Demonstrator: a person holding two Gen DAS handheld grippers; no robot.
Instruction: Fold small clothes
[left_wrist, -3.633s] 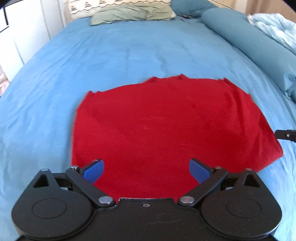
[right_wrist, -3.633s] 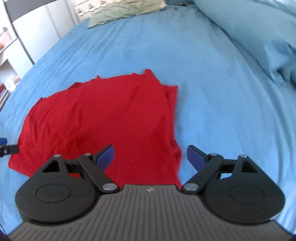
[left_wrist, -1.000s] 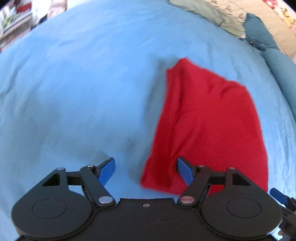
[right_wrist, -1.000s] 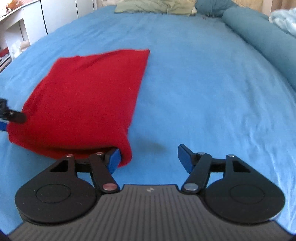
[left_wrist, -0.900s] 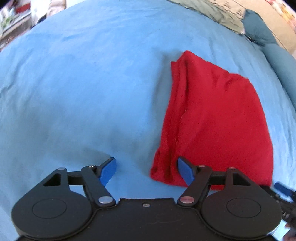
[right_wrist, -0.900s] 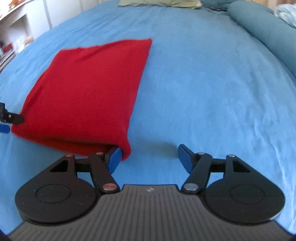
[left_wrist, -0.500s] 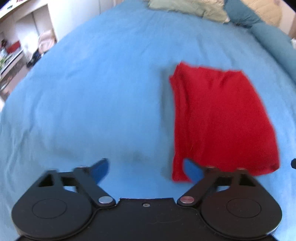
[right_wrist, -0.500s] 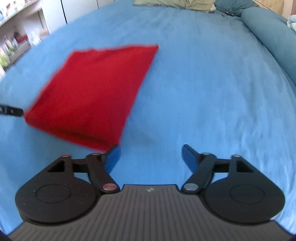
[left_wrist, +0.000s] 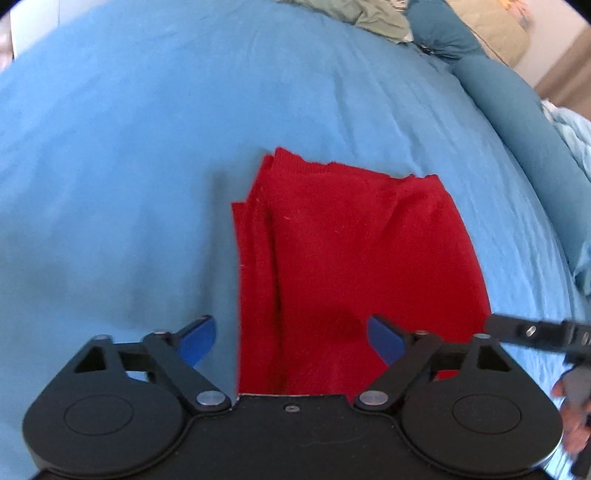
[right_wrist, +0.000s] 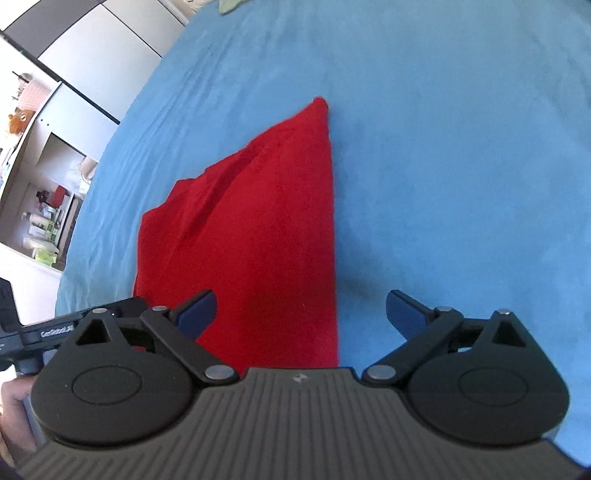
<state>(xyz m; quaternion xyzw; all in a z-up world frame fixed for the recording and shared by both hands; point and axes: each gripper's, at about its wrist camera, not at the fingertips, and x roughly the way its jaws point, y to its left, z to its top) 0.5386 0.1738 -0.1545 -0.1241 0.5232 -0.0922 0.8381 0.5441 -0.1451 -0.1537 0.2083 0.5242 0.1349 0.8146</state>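
Observation:
A red garment (left_wrist: 351, 254) lies folded into a narrow rectangle on the blue bed sheet (left_wrist: 129, 147). My left gripper (left_wrist: 291, 338) is open and empty, its jaws straddling the near left part of the garment. The garment also shows in the right wrist view (right_wrist: 258, 229). My right gripper (right_wrist: 301, 312) is open and empty, its jaws straddling the garment's near right edge. The right gripper's finger shows at the right of the left wrist view (left_wrist: 532, 332); the left gripper's finger shows at the left of the right wrist view (right_wrist: 74, 325).
Pillows (left_wrist: 365, 14) and a dark blue bolster (left_wrist: 517, 110) lie at the far end and right side of the bed. A white wardrobe and shelves with small items (right_wrist: 48, 206) stand off the bed's left side.
Both grippers have moved in over the near end of the folded garment, from beside its corners to straddling its edges. The garment lies in the same folded shape.

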